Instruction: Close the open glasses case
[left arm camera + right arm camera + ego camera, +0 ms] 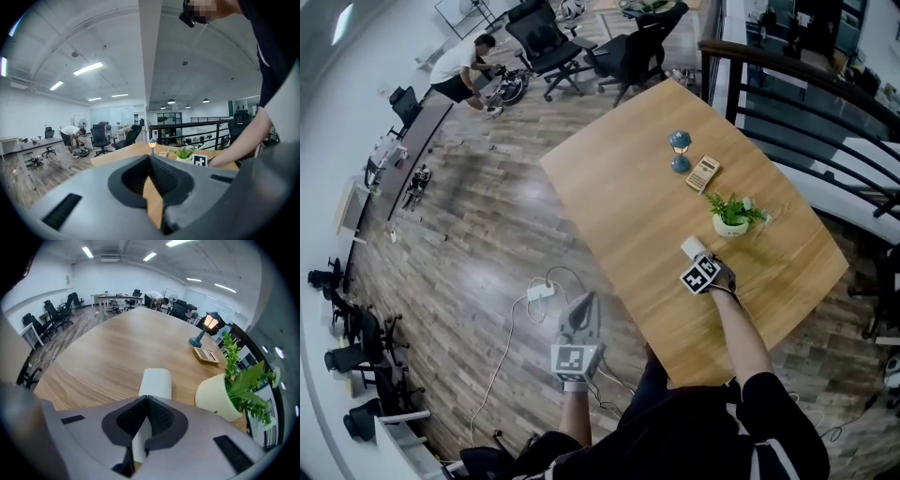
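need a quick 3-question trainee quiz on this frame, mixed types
1. True or false: the left gripper is above the table.
2. What is directly in front of the right gripper? A. glasses case B. calculator C. lamp
3. What state are the right gripper's jaws in?
Key: 1 false; 2 A; 3 shut.

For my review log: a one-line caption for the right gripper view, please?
Right gripper, jaws together, at a white glasses case on the wooden table, potted plant beside it.
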The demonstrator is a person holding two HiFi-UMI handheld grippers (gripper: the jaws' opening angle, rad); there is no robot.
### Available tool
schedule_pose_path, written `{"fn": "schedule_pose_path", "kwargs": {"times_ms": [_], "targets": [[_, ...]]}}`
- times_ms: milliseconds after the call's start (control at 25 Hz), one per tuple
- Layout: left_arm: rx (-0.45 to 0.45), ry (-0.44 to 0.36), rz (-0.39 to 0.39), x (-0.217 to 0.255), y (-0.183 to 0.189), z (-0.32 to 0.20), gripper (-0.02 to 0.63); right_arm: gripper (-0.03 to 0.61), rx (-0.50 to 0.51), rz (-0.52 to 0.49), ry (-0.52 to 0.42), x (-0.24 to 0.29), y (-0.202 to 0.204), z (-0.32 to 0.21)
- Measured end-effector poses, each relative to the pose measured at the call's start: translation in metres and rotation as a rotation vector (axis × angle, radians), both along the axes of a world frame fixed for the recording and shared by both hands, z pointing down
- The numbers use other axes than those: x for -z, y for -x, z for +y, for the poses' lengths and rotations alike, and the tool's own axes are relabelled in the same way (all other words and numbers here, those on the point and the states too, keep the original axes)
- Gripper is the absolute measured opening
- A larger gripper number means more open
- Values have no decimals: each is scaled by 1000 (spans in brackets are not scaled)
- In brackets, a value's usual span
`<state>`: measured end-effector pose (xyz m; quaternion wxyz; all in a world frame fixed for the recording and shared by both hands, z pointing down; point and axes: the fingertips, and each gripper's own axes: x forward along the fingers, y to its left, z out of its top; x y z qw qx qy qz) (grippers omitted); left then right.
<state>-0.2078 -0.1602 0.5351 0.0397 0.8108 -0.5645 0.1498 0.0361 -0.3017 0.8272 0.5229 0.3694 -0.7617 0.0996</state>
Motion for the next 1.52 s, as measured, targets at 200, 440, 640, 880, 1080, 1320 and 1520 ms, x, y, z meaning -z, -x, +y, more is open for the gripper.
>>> {"fn": "schedule_pose_path", "kwargs": {"times_ms": [200,440,640,880,1080,1320,1520], "targets": [[-16,-6,-11,5,-5,3,0,15,-69,-119,-4,4,-2,-2],[-26,-41,-10,20,-7,5,0,15,-244,-449,-51,38,-27,9],[-47,-71,-3,33,-17,-5,0,14,-242,-661,-284,151,-59,39],[-96,-125,21,54,-50,-15,-1,13,-317,-800,-616,298,-110,97],[-123,-165,52,70,-70,-18,0,12,-335,-794,-765,353,-128,132],[-136,-168,73,71,-81,-24,0,14,-334,-769,-789,358,-128,137],[-125,-163,61,68,-80,-25,0,12,-358,-752,-806,358,-134,138]]}}
